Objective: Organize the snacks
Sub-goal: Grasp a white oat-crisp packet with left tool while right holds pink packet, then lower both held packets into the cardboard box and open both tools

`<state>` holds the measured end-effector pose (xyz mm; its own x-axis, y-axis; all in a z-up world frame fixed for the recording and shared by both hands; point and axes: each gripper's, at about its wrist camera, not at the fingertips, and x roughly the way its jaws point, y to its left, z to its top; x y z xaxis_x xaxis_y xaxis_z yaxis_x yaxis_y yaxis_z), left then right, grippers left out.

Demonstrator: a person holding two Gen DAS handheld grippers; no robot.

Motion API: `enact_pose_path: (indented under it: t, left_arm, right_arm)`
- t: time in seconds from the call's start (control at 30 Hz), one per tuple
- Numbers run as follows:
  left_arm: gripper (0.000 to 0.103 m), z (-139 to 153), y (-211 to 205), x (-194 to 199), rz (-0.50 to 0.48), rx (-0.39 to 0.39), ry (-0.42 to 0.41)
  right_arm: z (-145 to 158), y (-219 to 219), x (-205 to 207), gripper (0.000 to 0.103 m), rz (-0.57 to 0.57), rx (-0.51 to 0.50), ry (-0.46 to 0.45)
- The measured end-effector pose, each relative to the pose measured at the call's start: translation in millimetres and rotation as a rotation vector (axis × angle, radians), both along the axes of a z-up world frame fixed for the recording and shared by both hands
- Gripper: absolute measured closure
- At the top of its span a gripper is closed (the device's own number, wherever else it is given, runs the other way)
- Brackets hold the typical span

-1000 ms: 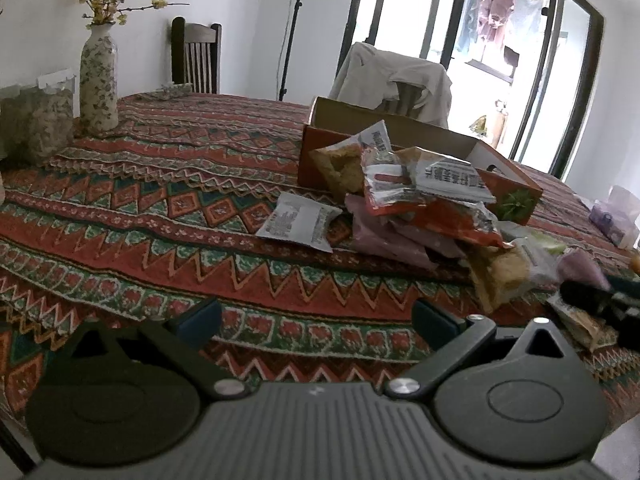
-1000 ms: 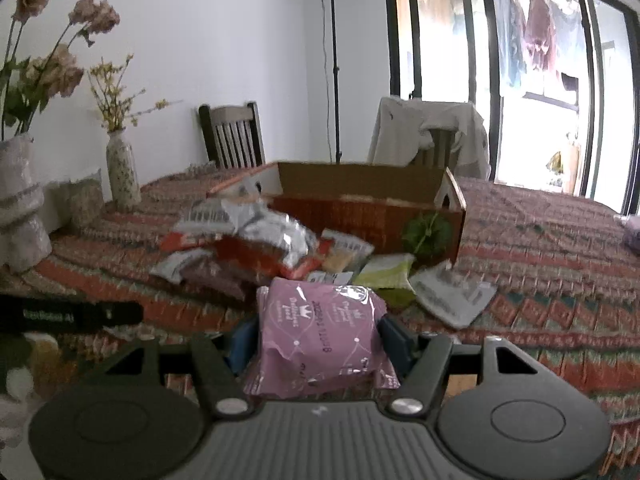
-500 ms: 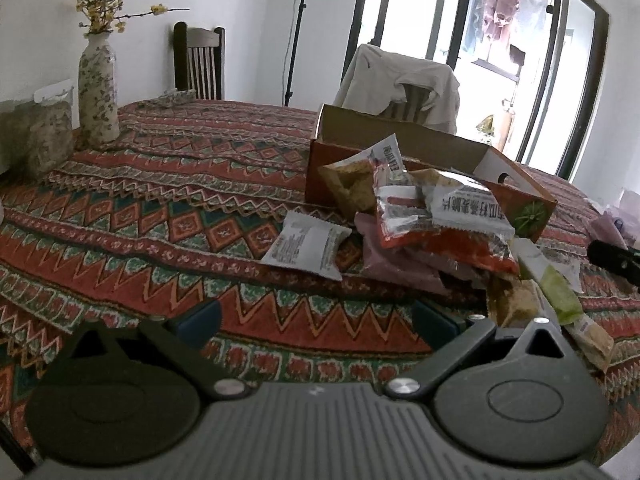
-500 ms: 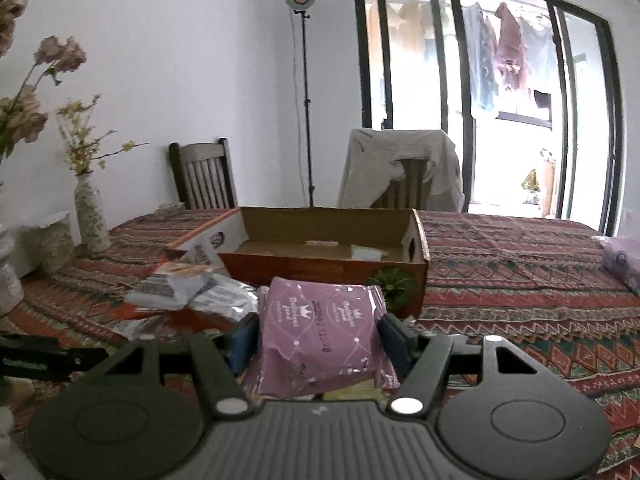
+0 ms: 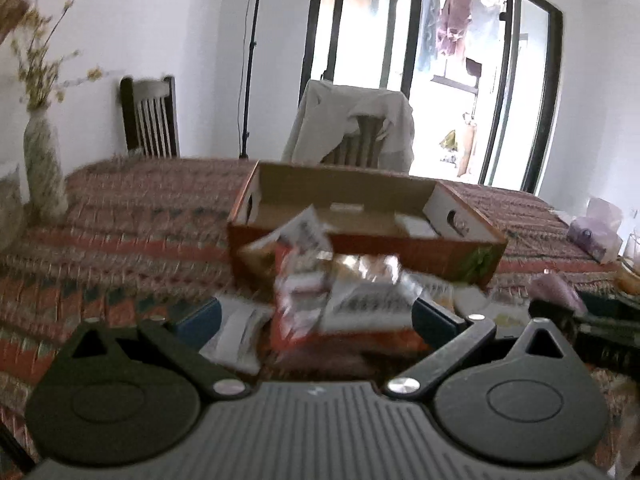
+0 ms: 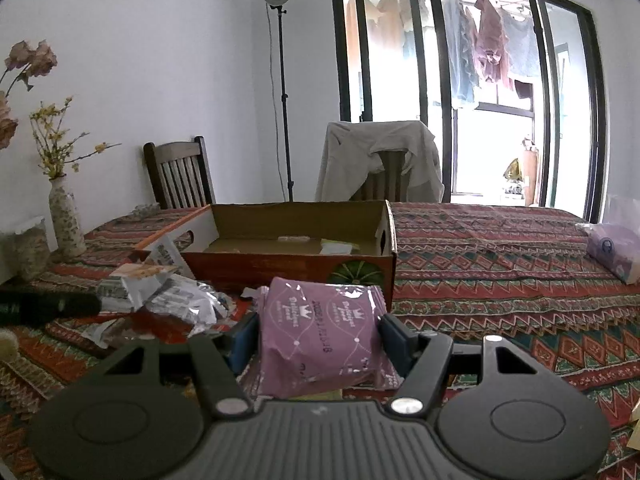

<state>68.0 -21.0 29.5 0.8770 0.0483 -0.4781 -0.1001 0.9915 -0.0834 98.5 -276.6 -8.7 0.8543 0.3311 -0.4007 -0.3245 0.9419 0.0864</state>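
My right gripper (image 6: 320, 336) is shut on a pink snack packet (image 6: 320, 340) and holds it above the patterned tablecloth, just short of the open cardboard box (image 6: 288, 264). A few flat packets lie in the box. A heap of snack packets (image 6: 168, 304) sits left of the box front. In the blurred left wrist view my left gripper (image 5: 316, 316) is open and holds nothing. The same heap (image 5: 344, 292) shows beyond its fingers, in front of the box (image 5: 360, 240). The pink packet (image 5: 552, 288) appears at the right.
A patterned vase (image 6: 66, 220) with yellow twigs and a jar stand at the table's left. Two chairs (image 6: 380, 172) are behind the far edge, one draped with a jacket. A purple tissue pack (image 6: 612, 248) lies at the right. A light stand rises by the wall.
My left gripper rose and swung toward the box, so the snack heap now sits between its fingers in view. My right gripper carried the pink packet up to the box front.
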Motion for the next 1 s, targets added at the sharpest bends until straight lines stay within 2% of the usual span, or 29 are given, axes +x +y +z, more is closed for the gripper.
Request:
enact_pose_path:
  t: [0.17, 0.23, 0.3, 0.4, 0.47, 0.63, 1.0]
  left_arm:
    - [0.000, 5.4, -17.3, 22.0, 0.024, 0.030, -0.004]
    - [0.004, 3.9, -23.7, 30.6, 0.034, 0.054, 0.003]
    - [0.013, 1.4, -26.5, 36.9, 0.038, 0.073, 0.015]
    - [0.046, -4.9, -29.2, 45.0, 0.018, 0.068, 0.050]
    - [0.057, -8.8, -26.9, 47.9, -0.001, 0.040, 0.074]
    - [0.059, -6.9, -22.9, 40.4, -0.012, 0.013, 0.044]
    - [0.059, 15.1, -16.2, 40.0, -0.031, 0.046, -0.002]
  right_arm:
    - [-0.1, -3.4, 2.4, 0.038, 0.005, 0.003, 0.000]
    - [-0.6, -5.2, 3.2, 0.038, 0.007, 0.006, 0.002]
    - [-0.9, -6.3, 3.8, 0.038, 0.008, 0.009, 0.005]
    - [-2.5, -8.4, 4.7, 0.038, 0.011, 0.014, 0.011]
    - [-3.3, -10.1, 4.7, 0.038, 0.013, 0.018, 0.014]
    - [-3.0, -11.6, 5.5, 0.038, 0.014, 0.024, 0.014]
    - [9.6, -7.3, 13.9, 0.038, 0.012, 0.018, -0.025]
